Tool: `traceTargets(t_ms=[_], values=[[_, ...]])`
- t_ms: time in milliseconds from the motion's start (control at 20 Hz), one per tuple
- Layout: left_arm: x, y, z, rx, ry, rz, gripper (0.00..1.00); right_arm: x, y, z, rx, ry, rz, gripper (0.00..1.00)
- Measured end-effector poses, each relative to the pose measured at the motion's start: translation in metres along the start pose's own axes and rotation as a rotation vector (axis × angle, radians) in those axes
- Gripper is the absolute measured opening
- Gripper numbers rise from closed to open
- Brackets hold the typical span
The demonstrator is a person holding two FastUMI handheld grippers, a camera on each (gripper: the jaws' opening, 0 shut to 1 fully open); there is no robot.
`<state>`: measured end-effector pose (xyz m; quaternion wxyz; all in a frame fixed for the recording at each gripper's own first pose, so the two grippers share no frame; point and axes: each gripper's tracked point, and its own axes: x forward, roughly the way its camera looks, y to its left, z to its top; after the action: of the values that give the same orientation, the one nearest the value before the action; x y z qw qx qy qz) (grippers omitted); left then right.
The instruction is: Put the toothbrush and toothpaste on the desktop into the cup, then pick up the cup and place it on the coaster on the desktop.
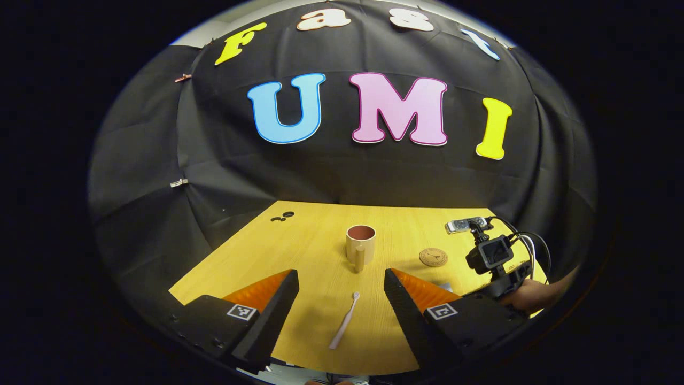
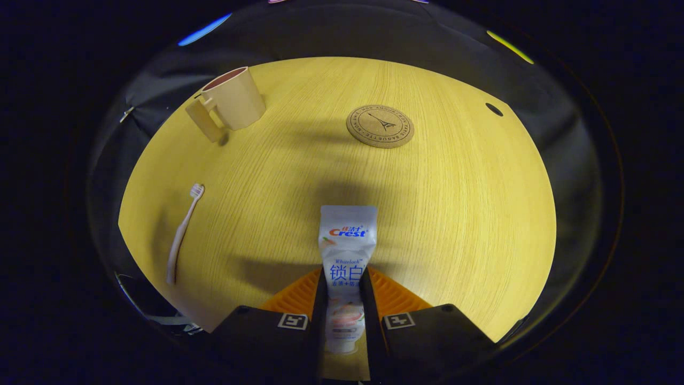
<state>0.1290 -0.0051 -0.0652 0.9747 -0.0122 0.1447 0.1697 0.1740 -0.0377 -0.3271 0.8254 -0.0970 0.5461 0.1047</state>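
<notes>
Toothpaste [image 2: 347,251] sits pinched between my right fingers [image 2: 320,299], bound for the cup [image 2: 232,99] at ten o'clock; my left fingers [image 1: 278,310] gape around the toothbrush [image 1: 344,321].

A recording booth, staged rather than lived in: black cloth [image 1: 160,176] pinned up with clips [image 1: 179,183] forms the wall behind a bare wooden desk [image 2: 454,214]. The cloth drops past the desk's far and left edges. A camera rig [image 1: 489,251] with cables stands at its right edge.
</notes>
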Motion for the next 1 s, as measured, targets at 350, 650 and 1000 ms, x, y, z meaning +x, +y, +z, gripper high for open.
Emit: traceTargets(t_ms=[350, 650, 1000], values=[[0.02, 0.031, -0.041, -0.01, 0.127, -0.045, 0.99, -0.006, -0.004, 0.007, 0.094, -0.035, 0.025, 0.33], [0.049, 0.028, -0.084, -0.02, 0.278, -0.129, 1.0, -0.039, -0.021, 0.032, 0.073, -0.147, 0.013, 0.33], [0.097, 0.012, -0.133, 0.021, 0.484, -0.155, 1.0, -0.072, -0.026, 0.032, 0.005, -0.229, 0.047, 0.33]])
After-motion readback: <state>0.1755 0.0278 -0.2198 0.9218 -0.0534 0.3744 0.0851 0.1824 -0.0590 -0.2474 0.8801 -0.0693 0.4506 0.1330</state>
